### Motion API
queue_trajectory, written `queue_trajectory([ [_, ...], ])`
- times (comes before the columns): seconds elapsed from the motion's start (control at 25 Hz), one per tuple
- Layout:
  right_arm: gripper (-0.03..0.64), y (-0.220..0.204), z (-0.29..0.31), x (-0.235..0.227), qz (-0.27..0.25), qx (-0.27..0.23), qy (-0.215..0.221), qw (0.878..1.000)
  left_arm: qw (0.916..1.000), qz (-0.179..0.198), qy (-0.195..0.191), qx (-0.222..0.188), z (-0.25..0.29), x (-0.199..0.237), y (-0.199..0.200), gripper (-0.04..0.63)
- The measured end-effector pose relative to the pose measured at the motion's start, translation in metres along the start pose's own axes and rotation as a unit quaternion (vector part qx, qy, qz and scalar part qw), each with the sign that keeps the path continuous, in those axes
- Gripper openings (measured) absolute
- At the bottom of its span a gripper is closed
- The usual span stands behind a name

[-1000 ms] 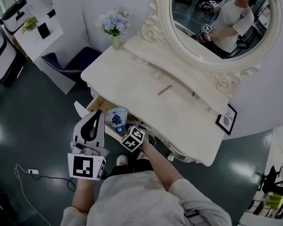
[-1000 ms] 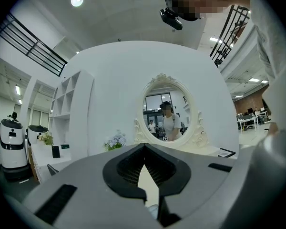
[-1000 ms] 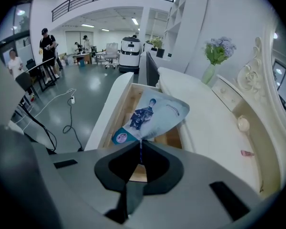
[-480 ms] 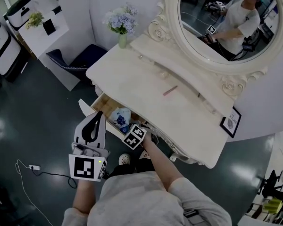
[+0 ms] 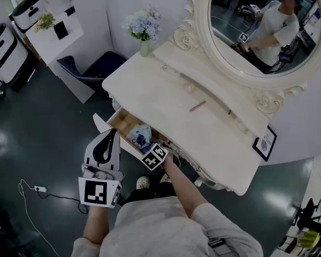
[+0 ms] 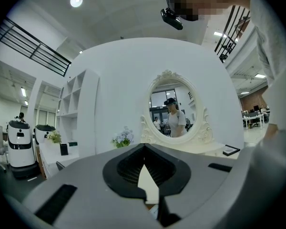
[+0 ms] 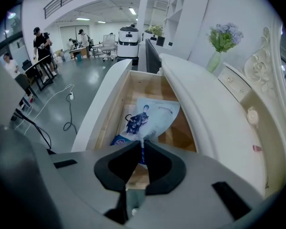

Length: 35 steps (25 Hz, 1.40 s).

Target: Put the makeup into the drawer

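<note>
Facing cream vanity's (image 5: pixel 166 95) open drawer (image 7: pixel 144 86), right hand-held gripper (image 7: pixel 142 145) pinches sachet (image 7: pixel 155 116); left hand-held gripper (image 6: pixel 144 149) clenched.

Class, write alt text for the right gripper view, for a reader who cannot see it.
The right gripper, jaws shut, pinches the edge of a pale blue packet over an open wooden drawer. The drawer belongs to a cream dressing table with a vase of flowers.

Drawer (image 5: pixel 122 123) slightly further right (head view only)
</note>
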State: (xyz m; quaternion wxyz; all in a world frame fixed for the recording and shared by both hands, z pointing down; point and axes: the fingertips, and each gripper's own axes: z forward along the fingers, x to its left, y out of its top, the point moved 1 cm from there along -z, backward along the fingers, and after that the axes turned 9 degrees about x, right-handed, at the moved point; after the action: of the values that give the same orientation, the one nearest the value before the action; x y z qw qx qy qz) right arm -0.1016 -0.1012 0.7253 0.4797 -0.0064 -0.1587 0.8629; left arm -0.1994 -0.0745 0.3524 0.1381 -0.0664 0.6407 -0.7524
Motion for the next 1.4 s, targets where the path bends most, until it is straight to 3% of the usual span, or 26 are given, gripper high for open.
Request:
queue_trajectory([
  [0.16, 0.029, 0.001, -0.003, -0.004, 0.035, -0.015, 0.012, 0.999, 1.0, 0.001, -0.003, -0.002, 0.003, -0.001, 0.001, 0.014],
  [0.24, 0.076, 0.004, -0.007, -0.006, 0.052, -0.029, 0.017, 0.998, 1.0, 0.0, -0.005, -0.003, 0.004, -0.001, 0.003, 0.014],
  [0.36, 0.081, 0.01, -0.013, -0.011, 0.071, -0.05, 0.022, 0.996, 0.9999, 0.0, -0.01, -0.005, 0.008, -0.002, 0.005, 0.014],
  [0.6, 0.028, 0.022, -0.039, -0.014, 0.088, -0.118, 0.04, 0.988, 0.9996, 0.001, -0.026, -0.012, 0.018, -0.01, 0.007, 0.014],
  [0.8, 0.021, 0.031, -0.069, -0.03, 0.135, -0.189, 0.045, 0.972, 0.999, 0.004, -0.041, -0.017, 0.028, -0.016, 0.011, 0.014],
  [1.16, 0.021, 0.039, -0.134, -0.062, 0.198, -0.308, 0.025, 0.93, 0.9978, 0.005, -0.063, -0.021, 0.044, -0.023, 0.014, 0.014],
  [1.4, 0.021, 0.04, -0.177, -0.079, 0.21, -0.363, 0.015, 0.908, 0.9972, 0.005, -0.071, -0.024, 0.051, -0.027, 0.016, 0.014],
])
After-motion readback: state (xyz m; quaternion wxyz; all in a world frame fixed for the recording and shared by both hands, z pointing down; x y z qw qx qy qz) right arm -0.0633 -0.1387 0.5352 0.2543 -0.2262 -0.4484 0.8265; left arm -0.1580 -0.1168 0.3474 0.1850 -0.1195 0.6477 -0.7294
